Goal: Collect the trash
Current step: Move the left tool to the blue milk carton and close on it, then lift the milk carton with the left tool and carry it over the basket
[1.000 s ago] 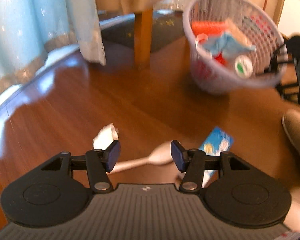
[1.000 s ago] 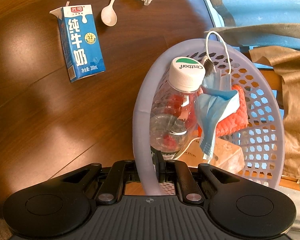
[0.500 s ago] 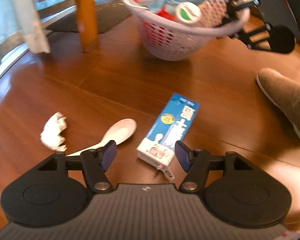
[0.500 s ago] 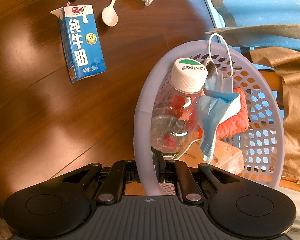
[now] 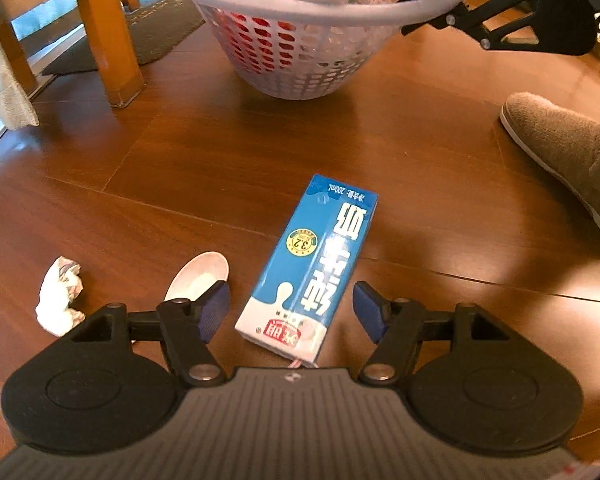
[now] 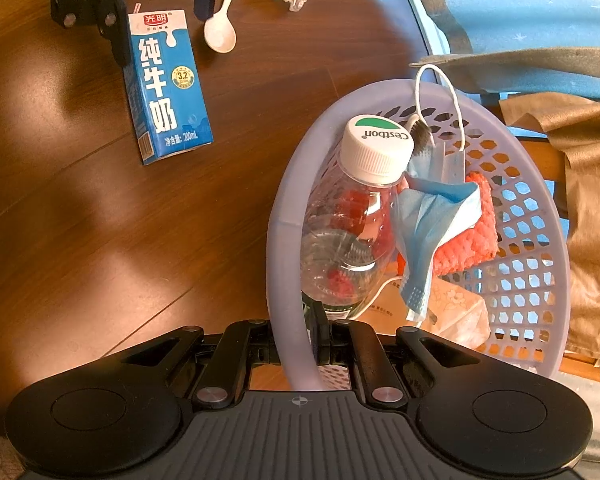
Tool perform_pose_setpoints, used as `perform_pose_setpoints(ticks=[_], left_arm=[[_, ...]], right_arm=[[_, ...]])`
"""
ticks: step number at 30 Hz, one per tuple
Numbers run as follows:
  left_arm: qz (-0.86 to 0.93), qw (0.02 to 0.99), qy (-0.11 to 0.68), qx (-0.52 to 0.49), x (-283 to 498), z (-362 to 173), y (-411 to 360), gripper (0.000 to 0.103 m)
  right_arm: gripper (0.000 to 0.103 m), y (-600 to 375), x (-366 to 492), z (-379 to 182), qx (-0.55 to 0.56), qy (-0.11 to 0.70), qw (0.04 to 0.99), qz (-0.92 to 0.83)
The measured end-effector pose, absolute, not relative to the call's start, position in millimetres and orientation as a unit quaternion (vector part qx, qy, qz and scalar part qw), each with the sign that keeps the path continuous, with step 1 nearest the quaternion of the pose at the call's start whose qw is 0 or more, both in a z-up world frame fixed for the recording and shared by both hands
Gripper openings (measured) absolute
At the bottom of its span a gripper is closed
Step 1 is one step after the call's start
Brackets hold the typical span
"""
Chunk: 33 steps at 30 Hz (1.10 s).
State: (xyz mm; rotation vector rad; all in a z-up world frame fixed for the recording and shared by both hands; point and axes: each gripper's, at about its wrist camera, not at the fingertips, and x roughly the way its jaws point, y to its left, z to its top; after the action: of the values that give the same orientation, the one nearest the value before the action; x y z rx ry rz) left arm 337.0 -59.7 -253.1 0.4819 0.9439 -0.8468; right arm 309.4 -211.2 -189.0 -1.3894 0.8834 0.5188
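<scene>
On the wooden floor point(image 5: 228, 168): blue milk carton point(image 5: 312, 268) flat between wide-apart left gripper point(image 5: 290, 312) fingers, untouched. Right gripper point(image 6: 300, 340) clamped on lilac trash basket point(image 6: 540, 300) rim. Likely risks: carton skidding away under one pad; plastic spoon point(image 5: 198, 276) beside it snagged.

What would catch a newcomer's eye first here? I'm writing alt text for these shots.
The blue milk carton lies flat on the wooden floor, framed by the open jaws of the left gripper. Beyond it, the lilac basket, clamped at its rim by the right gripper, holds a capped bottle and a blue face mask.
</scene>
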Motion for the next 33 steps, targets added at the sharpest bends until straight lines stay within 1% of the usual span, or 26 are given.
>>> perform_pose_setpoints(ticks=[3, 5, 6, 8, 10, 19, 24, 27, 33], left_arm=[[-0.393, 0.774, 0.442, 0.226, 341, -257, -64, 0.062], [-0.393, 0.771, 0.447, 0.228, 341, -260, -65, 0.057], [-0.395, 0.768, 0.450, 0.230, 341, -261, -66, 0.055], [-0.398, 0.762, 0.451, 0.238, 338, -263, -67, 0.047], [-0.400, 0.759, 0.450, 0.248, 335, -264, -67, 0.043], [-0.403, 0.753, 0.439, 0.280, 318, -256, -50, 0.043], [-0.398, 0.760, 0.440, 0.265, 317, -249, -36, 0.043], [-0.396, 0.765, 0.438, 0.258, 318, -246, -35, 0.047], [-0.399, 0.766, 0.432, 0.261, 320, -246, -44, 0.048]], right_arm=[[0.006, -211, 309, -189, -0.611, 0.389, 0.651, 0.229], [0.006, -211, 309, -189, -0.611, 0.389, 0.651, 0.229], [0.006, -211, 309, -189, -0.610, 0.389, 0.651, 0.229], [0.006, -211, 309, -189, -0.610, 0.389, 0.651, 0.229], [0.006, -211, 309, -189, -0.610, 0.389, 0.651, 0.229], [0.006, -212, 310, -188, -0.608, 0.391, 0.652, 0.228], [0.006, -211, 310, -188, -0.608, 0.391, 0.652, 0.228], [0.006, -211, 310, -188, -0.608, 0.391, 0.652, 0.228], [0.006, -211, 310, -188, -0.608, 0.391, 0.653, 0.228]])
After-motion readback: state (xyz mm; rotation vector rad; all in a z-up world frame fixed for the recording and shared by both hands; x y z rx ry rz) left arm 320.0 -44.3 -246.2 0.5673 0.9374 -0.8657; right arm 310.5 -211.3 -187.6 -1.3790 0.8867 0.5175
